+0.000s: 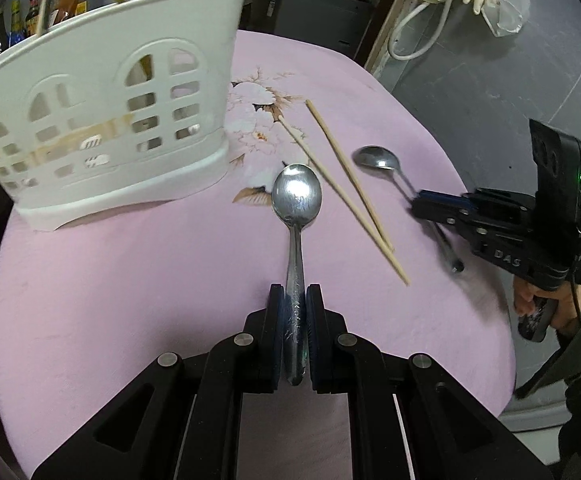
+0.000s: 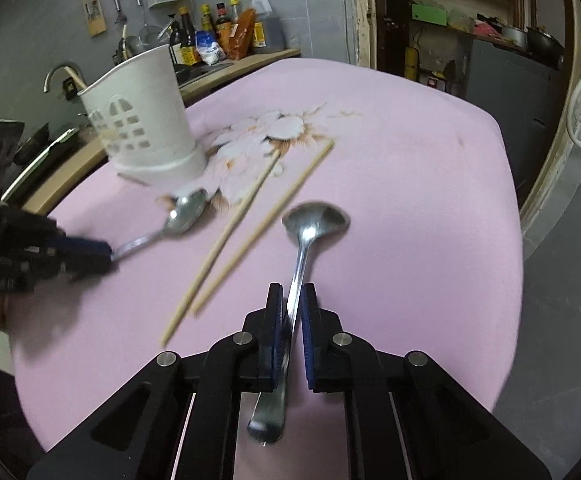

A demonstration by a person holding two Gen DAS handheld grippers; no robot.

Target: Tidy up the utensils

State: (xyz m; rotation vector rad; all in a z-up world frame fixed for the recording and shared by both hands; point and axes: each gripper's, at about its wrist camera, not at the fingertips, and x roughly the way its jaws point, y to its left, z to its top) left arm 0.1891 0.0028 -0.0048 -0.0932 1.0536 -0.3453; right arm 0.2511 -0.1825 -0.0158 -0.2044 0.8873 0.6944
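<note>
Steel is in both grips at once: the left gripper is clamped on the handle of a large spoon, whose long axis runs straight ahead from the jaws, bowl forward and clear of the pink tablecloth. The right gripper has its jaws drawn narrow on the handle of a second spoon, bowl ahead, handle end trailing back under the fingers. The white utensil basket stands up and to the left of the large spoon, so the left hand looks the nearer of the two. Its spoon likely has to tip upright over the basket's open rim. Two chopsticks lie between the spoons, on the cloth and not yet gathered.
</note>
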